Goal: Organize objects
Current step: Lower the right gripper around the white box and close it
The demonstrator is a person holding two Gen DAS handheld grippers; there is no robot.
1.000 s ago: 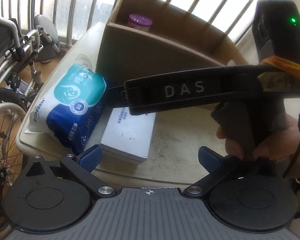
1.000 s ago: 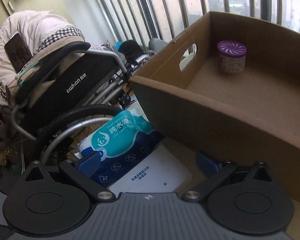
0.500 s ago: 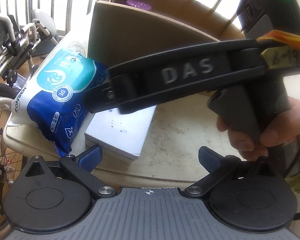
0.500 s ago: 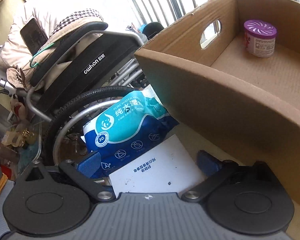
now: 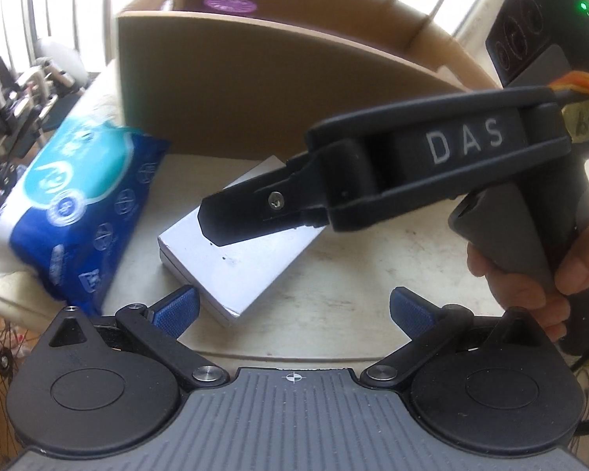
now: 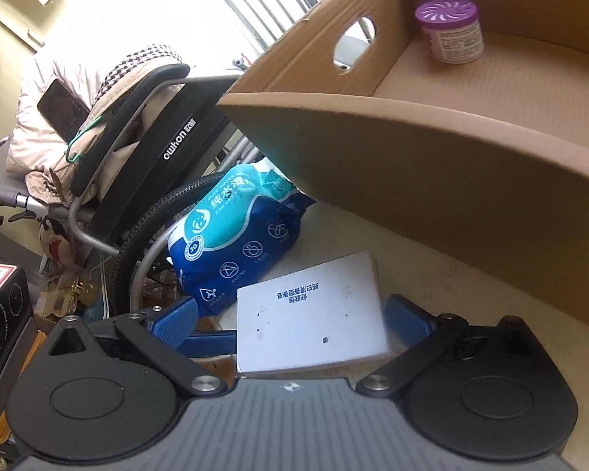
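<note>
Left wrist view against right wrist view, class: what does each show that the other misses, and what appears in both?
Only the left wrist view shows the right claw from the side, reaching over the white box, and the hand gripping its handle. Only the right wrist view shows the wheelchair, the inside of the cardboard box with its handle hole, the whole jar standing in it, and the print on the white box. Both show the wipes pack, the white box, the cardboard box and the jar's purple lid.

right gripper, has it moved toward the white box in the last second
Yes. Against the cardboard box, the right gripper came down and back; its fingers now hang over the white box.
</note>
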